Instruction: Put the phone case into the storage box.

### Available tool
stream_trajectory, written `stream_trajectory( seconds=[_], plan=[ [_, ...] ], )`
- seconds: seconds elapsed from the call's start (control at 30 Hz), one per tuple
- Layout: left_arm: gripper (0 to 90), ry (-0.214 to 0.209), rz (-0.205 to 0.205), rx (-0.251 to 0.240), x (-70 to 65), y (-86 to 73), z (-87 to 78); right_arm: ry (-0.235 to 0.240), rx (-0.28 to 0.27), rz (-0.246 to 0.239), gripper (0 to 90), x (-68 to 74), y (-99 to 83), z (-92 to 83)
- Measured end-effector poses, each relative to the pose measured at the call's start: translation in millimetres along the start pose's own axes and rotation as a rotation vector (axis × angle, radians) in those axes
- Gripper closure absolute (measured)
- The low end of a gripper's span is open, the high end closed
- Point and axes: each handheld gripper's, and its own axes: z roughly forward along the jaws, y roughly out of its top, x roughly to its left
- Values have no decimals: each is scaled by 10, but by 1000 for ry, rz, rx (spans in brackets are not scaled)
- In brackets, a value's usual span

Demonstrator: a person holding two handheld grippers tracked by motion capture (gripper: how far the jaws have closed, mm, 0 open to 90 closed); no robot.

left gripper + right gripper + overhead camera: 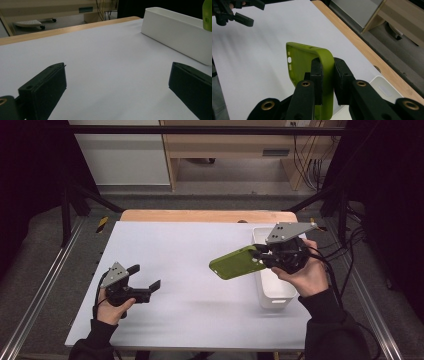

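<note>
high: overhead, facing forward-down | gripper views: close, low | shared: white bin (272, 290), table (175, 270)

The case (234, 262) is lime green, plain, the same green inside and out, with small pale cut-outs along one edge. The right gripper (260, 256) is black with brass-coloured rivets and a grey plate on top. The left gripper (145, 279) at 8 o'clock is black too, with its own grey plate. The bin (274, 292) at 3 o'clock is plain white. The table (170, 270) is a pale, unpatterned white with a light wood strip along its 12 o'clock edge. The sleeves (330, 325) are black.
</note>
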Motion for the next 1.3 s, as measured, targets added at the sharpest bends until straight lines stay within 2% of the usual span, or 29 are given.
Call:
stream_trajectory(
  seconds=[0.9, 1.3],
  plan=[
    [9, -1, 0, 0, 23, -18, -6, -108, 30, -58, 792, -110, 156, -171],
    [9, -4, 3, 1, 20, -20, -4, -154, 37, -59, 792, -207, 191, -239]
  ],
)
